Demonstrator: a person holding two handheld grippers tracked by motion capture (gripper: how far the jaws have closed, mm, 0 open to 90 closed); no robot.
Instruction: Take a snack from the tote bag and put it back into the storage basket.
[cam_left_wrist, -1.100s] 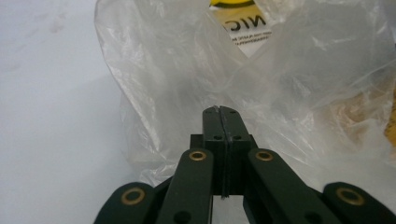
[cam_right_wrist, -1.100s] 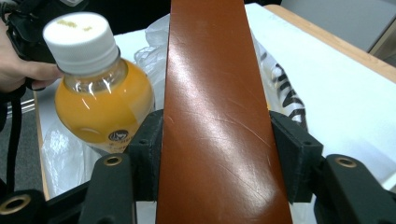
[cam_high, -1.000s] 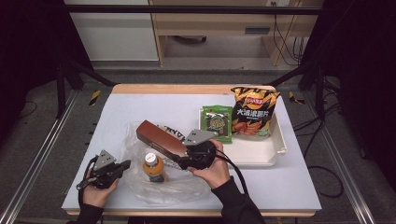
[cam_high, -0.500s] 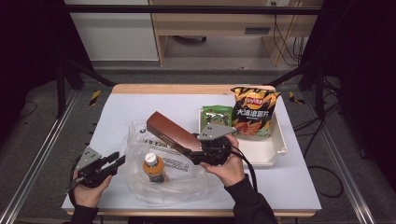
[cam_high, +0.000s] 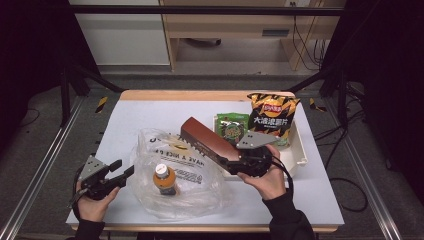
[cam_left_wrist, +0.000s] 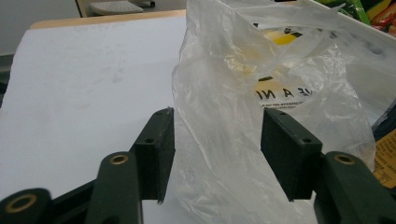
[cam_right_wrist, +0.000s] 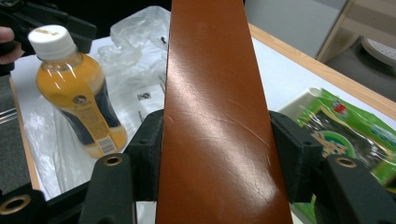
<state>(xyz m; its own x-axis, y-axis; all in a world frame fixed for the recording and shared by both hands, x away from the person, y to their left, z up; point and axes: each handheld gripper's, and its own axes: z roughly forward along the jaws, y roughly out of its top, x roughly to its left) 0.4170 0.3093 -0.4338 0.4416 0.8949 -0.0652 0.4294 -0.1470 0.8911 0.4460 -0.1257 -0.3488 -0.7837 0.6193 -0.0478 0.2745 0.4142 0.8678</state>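
Brown box sits clamped flat between my right gripper's jaws, held over the clear plastic bag. My left gripper's jaws, just opened, stand wide with bag film between them. Its own view shows that film; the high view shows the juice bottle upright in the bag.

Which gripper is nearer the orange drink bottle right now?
Left, narrowly. The left gripper sits just left of the orange drink bottle, at the plastic bag's edge; the right gripper holds the brown box up to its right.
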